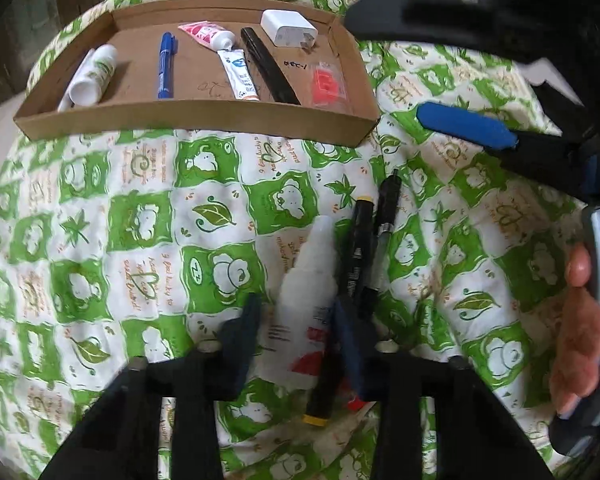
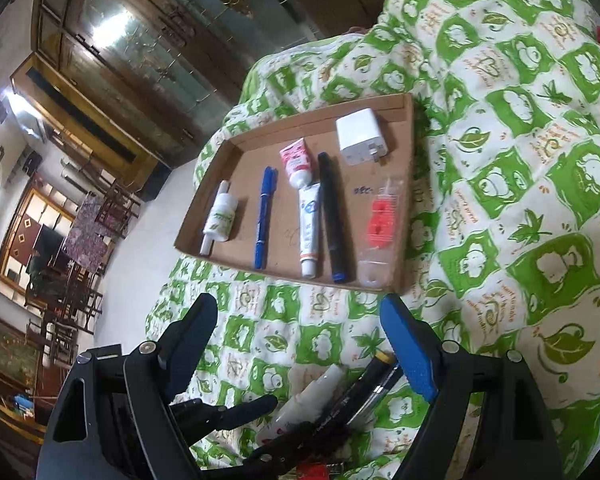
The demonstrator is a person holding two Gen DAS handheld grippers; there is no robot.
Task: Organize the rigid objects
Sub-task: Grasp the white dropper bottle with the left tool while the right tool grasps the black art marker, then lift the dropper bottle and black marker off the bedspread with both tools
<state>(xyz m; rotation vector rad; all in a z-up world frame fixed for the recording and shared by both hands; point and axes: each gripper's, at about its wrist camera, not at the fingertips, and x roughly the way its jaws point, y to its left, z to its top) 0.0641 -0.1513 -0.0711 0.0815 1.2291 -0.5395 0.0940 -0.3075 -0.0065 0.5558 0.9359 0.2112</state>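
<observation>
Cardboard tray (image 1: 188,120): holds seven items, both views.
My left gripper (image 1: 296,328): clamped on white bottle (image 1: 312,272).
My right gripper (image 2: 300,336): apart, empty.
Left view only: my hand (image 1: 576,340).

between the left gripper's (image 1: 296,340) jaws, a translucent plastic spray bottle (image 1: 312,276) is looking frosted and matt. just right of them a black marker (image 1: 354,256) is showing glossy plastic. beyond the jaws, a cardboard tray (image 1: 188,118) is looking matt, on soft quilted cloth bedding (image 1: 140,216).
</observation>
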